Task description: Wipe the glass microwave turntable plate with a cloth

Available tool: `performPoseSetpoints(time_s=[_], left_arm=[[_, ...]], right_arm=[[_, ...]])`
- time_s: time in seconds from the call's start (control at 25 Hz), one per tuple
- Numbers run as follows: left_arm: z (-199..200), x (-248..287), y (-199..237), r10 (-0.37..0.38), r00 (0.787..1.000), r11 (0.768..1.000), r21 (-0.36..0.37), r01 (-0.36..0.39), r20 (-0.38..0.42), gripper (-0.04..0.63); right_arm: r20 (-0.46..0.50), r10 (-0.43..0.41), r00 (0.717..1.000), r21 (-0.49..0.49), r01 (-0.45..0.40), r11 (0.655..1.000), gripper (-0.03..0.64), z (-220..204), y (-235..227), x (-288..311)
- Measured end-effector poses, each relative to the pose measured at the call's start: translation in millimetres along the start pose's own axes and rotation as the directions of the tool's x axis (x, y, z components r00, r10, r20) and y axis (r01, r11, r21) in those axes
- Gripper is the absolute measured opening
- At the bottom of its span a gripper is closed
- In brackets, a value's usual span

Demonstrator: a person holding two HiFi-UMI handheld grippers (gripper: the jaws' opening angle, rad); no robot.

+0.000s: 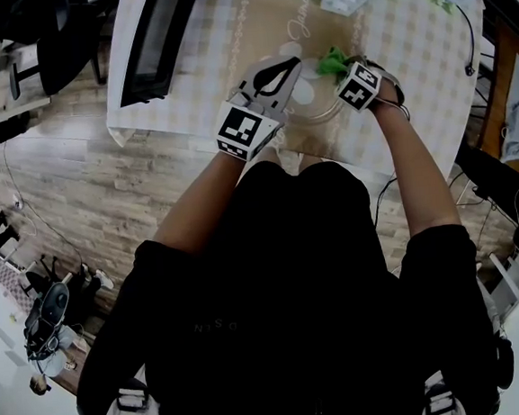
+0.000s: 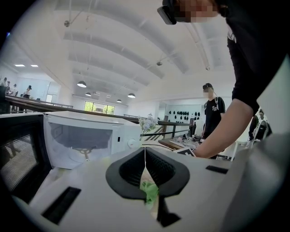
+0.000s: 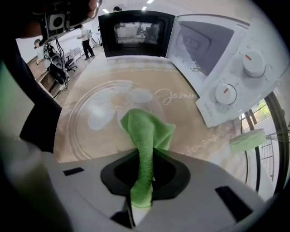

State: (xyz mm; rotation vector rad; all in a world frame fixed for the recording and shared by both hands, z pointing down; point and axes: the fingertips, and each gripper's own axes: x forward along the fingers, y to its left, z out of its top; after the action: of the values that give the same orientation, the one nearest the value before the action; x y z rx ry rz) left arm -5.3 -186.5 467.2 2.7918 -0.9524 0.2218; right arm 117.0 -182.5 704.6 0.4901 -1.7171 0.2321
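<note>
Head view: the plate (image 1: 322,115) lies flat on the table (image 1: 409,62), straight ahead of the person and between the two tools. The left gripper (image 1: 285,67) reaches its left rim. The right gripper (image 1: 342,66) comes in from the right, with the green cloth (image 1: 330,61) at its tip over the glass. The open microwave (image 1: 150,44) stands well off to the left.

Left gripper view: the jaws are drawn together to a thin slit (image 2: 145,156), with a bit of cloth (image 2: 150,190) showing beyond. No glass can be made out between them.

Right gripper view: the jaws (image 3: 144,181) are clamped on the cloth (image 3: 145,131), whose free tuft sticks out forward. The plate (image 3: 72,140) lies just ahead and below, spreading left of the tuft. It is round, so no direction is favoured. The right gripper looks the better placed, and I judge the wipe should sweep forward and leftward.
</note>
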Motion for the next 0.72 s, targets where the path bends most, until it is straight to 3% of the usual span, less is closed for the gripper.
performPoseSetpoints(time_s=[0.16, 0.72], left_arm=[[-3, -2, 1, 0.004, 1.0, 1.0, -0.005, -0.004, -0.005, 0.021], [0, 4, -11, -0.031, 1.0, 0.999, 0.003, 0.031, -0.001, 0.021]], right_arm=[[0.005, 0.057, 0.998, 0.038, -0.058, 0.998, 0.06, -3, 15, -2], [-0.01, 0.253, 0.967, -0.007, -0.253, 0.967, 0.06, -10, 113, -13]])
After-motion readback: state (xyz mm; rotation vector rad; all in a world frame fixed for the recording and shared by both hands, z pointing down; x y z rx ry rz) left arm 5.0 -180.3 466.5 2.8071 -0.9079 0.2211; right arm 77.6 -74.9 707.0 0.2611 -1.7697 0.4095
